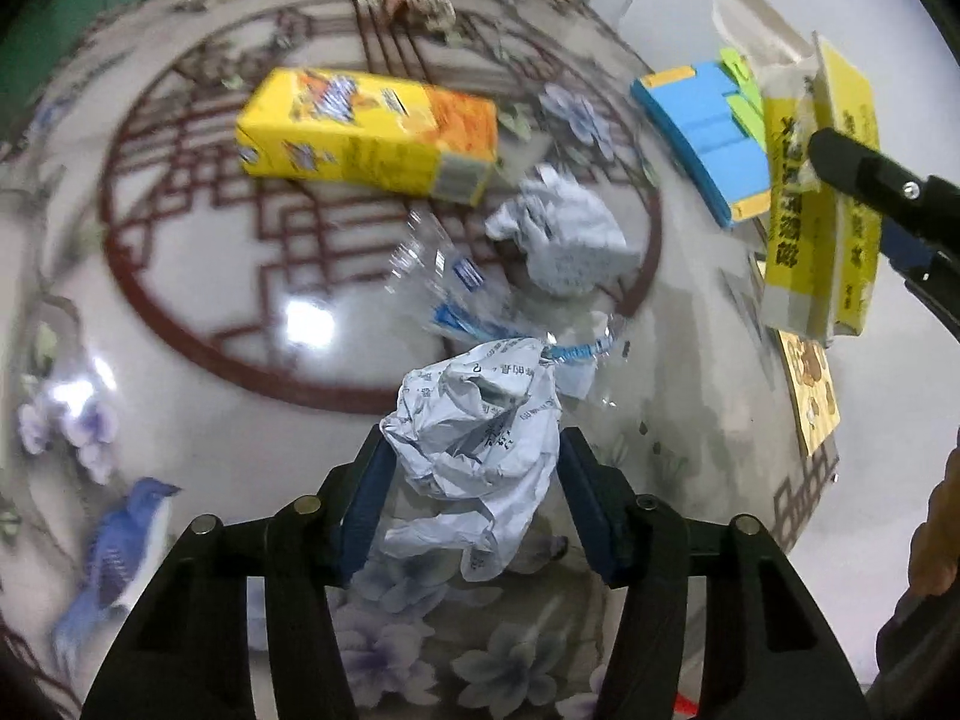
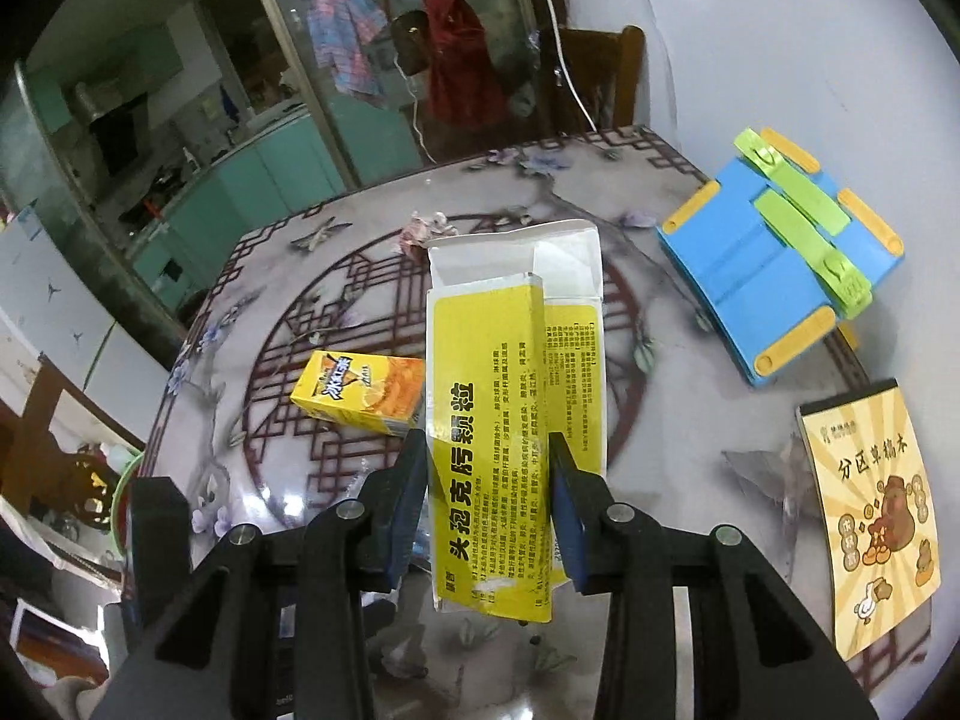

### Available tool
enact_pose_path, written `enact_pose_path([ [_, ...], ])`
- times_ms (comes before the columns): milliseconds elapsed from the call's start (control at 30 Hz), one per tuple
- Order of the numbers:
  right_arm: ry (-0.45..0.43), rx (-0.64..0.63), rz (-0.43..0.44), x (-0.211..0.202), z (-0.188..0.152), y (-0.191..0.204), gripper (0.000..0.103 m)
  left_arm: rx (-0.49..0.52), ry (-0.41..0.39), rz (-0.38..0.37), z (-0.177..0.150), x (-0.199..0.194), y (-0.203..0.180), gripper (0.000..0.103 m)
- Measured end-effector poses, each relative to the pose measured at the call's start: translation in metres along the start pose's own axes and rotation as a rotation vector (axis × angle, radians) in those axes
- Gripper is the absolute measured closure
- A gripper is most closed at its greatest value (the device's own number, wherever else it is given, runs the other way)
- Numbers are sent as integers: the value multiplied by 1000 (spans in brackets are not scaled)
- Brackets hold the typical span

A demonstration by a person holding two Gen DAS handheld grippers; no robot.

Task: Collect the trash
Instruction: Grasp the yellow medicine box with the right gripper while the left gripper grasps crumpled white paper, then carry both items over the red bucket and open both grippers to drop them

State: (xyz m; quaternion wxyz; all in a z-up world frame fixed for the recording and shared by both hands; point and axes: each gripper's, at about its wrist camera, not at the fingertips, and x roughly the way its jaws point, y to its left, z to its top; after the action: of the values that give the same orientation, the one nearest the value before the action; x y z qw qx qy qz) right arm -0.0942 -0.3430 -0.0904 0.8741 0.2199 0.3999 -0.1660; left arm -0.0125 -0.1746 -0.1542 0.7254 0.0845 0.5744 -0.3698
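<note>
Crumpled paper [image 1: 480,438] pinched between left gripper [image 1: 474,468] pads, low over floral table [image 1: 180,372]. Flattened yellow box [image 2: 510,420] clamped in right gripper [image 2: 489,480], raised. Juice carton [image 1: 366,132], second paper wad [image 1: 564,234], clear wrapper [image 1: 456,294] lying on tabletop.

A: What does the left gripper [image 1: 474,480] look like?
B: Two black plastic arms with open slots, each tipped by a dark blue pad [image 1: 366,510]. Round silver pins sit on the knuckles.
A: And the right gripper [image 2: 489,498]?
B: The same build: black slotted arms, blue pads [image 2: 567,516], silver pins. Seen from the left wrist, it shows one small silver screw on its black finger.
</note>
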Motion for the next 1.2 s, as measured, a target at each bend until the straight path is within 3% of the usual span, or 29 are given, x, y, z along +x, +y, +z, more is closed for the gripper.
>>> enact_pose_path([
  [200, 7, -30, 27, 5, 3, 19, 66, -4, -79, 41, 2, -30, 19, 50],
  [633, 39, -157, 94, 21, -1, 91, 66, -116, -147, 107, -8, -70, 82, 50],
  [1200, 72, -246, 106, 41, -9, 172, 66, -201, -179, 115, -24, -98, 157, 50],
])
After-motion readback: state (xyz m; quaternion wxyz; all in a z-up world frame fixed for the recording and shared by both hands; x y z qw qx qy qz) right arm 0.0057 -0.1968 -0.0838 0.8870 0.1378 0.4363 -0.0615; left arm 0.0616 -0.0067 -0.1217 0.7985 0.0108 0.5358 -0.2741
